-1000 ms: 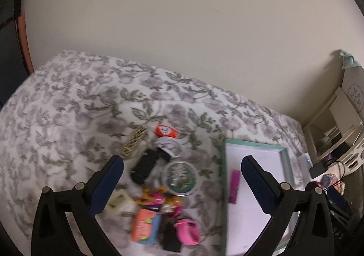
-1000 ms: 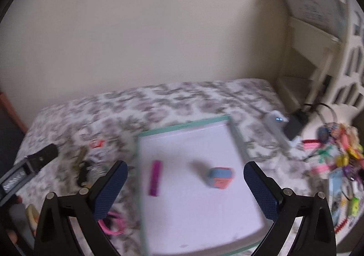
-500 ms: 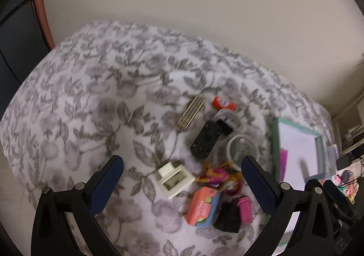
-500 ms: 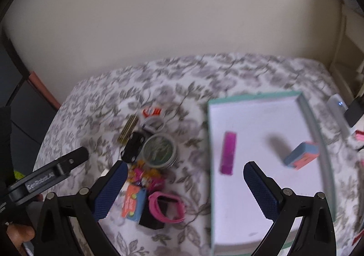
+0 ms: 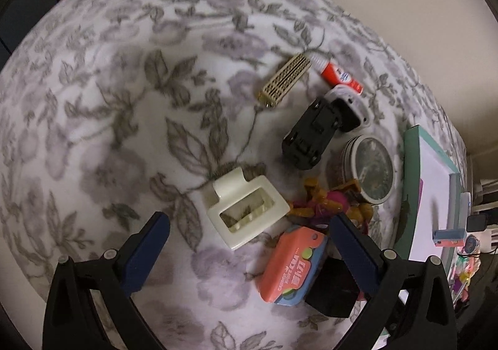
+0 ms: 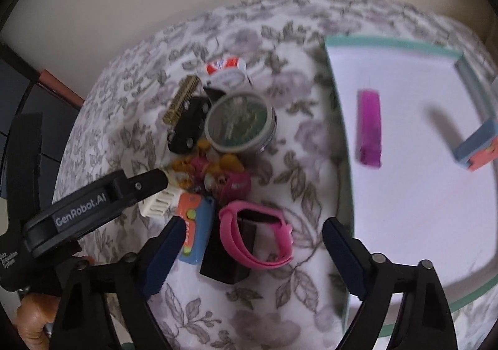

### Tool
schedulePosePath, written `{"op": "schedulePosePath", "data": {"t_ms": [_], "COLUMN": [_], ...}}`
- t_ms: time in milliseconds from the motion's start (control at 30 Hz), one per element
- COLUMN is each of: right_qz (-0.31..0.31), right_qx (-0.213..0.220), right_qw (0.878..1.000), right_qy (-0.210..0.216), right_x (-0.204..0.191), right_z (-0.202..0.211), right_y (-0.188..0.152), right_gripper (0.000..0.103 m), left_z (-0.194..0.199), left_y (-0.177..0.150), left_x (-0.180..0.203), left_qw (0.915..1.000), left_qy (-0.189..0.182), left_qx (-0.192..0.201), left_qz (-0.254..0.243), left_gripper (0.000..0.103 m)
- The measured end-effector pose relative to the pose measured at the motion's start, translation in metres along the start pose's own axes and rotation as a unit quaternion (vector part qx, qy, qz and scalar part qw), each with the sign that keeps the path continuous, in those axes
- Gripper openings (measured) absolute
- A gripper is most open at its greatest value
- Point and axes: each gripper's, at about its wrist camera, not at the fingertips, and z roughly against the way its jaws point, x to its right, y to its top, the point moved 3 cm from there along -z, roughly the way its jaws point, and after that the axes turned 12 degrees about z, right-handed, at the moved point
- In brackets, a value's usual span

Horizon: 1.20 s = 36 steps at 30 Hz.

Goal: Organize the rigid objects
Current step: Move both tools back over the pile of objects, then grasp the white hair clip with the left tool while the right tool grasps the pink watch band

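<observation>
Pink wristband [image 6: 255, 233] on black box [image 6: 228, 259]

You see a soft cloth cover [image 5: 130, 132] with a grey flower print; it looks a bit fuzzy and not shiny. The cream holder [image 5: 246, 210] looks like smooth, glossy plastic. The black toy car [image 5: 311, 135] looks like dull plastic. The round tin [image 6: 239, 123] has a grey metal rim and a clear shiny lid. The pink band [image 6: 255, 235] looks like smooth rubbery plastic. The orange and blue box [image 5: 292, 266] has a smooth printed face. The tan comb-like piece [image 5: 286, 81] looks ridged and rough. The tray [image 6: 389, 42] has a matt green rim and a smooth white floor. The purple bar [image 6: 369, 127] looks like shiny plastic. Your gripper pads [image 5: 146, 253] look like dark blue, bumpy rubber on black matt plastic arms.
</observation>
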Motion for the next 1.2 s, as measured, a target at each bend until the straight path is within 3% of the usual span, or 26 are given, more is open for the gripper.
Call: {"op": "schedulePosePath", "data": {"t_ms": [200, 333, 633, 800, 1200], "right_qz": [-0.012, -0.022, -0.007, -0.001, -0.036], "right_qx": [-0.02, -0.031, -0.039, -0.041, -0.027], "right_qw": [1.0, 0.999, 0.999, 0.999, 0.997], "right_qy": [0.012, 0.02, 0.021, 0.035, 0.062], "right_x": [0.005, 0.009, 0.001, -0.004, 0.008], "right_z": [-0.016, -0.024, -0.034, -0.036, -0.03], "right_y": [-0.006, -0.01, -0.012, -0.012, -0.012], "right_gripper": [0.087, 0.086, 0.085, 0.074, 0.061], "left_z": [-0.016, -0.026, -0.027, -0.023, -0.021], "left_y": [0.001, 0.0, 0.005, 0.009, 0.007], "left_x": [-0.006, -0.008, -0.014, -0.017, -0.019], "left_qw": [0.9996, 0.9991, 0.9984, 0.9977, 0.9965], "left_qy": [-0.003, 0.0, -0.011, -0.018, -0.027], "left_qx": [-0.017, -0.028, -0.023, -0.016, -0.014], "left_qz": [0.021, 0.031, 0.051, 0.063, 0.077], "left_gripper": [0.101, 0.076, 0.074, 0.062, 0.062]}}
